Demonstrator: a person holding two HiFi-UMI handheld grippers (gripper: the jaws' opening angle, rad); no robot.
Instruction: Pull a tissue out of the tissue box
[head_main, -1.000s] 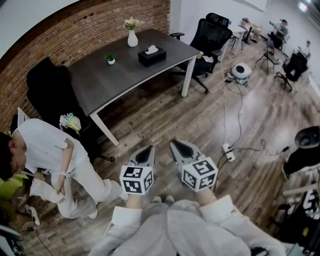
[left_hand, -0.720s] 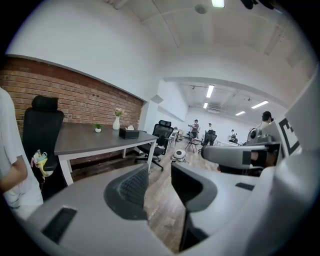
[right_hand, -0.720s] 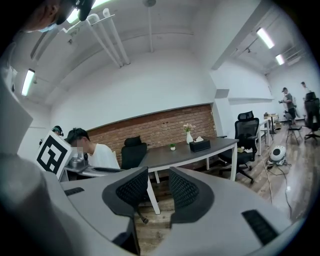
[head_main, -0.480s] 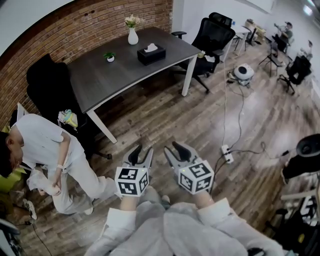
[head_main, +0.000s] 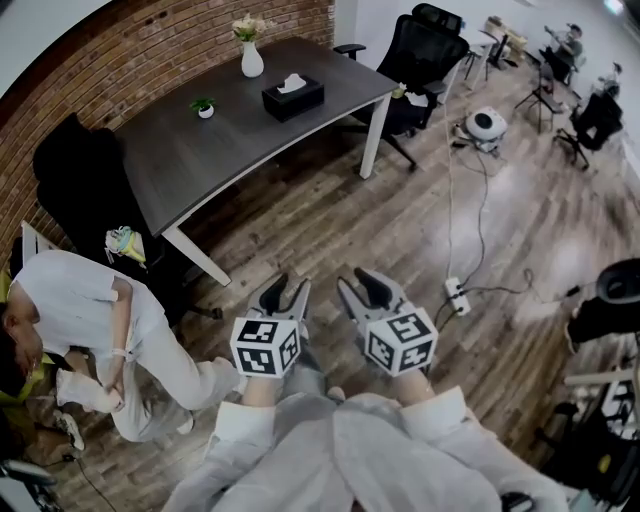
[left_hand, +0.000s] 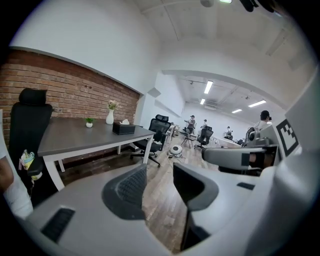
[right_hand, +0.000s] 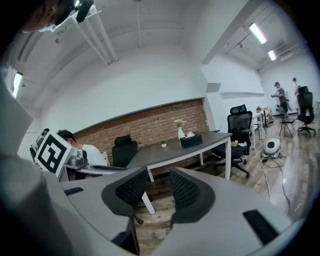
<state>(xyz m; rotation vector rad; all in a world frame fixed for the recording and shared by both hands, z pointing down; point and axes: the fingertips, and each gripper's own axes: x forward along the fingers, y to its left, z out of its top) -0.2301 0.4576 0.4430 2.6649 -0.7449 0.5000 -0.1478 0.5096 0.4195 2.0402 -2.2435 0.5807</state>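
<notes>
Approaching is the step in hand: the tissue box sits on the table by the brick wall, well apart from both tongs, with a white tissue poking from its top. The left tongs and right tongs have just opened and hold nothing, above the floor. Next, I judge, comes closing in, then pinching the tissue while the other pair steadies the box.

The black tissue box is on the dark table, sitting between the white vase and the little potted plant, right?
Not quite. The black tissue box is on the dark table, but to one side of both: the white vase stands between it and the little potted plant, as the head view shows.
</notes>
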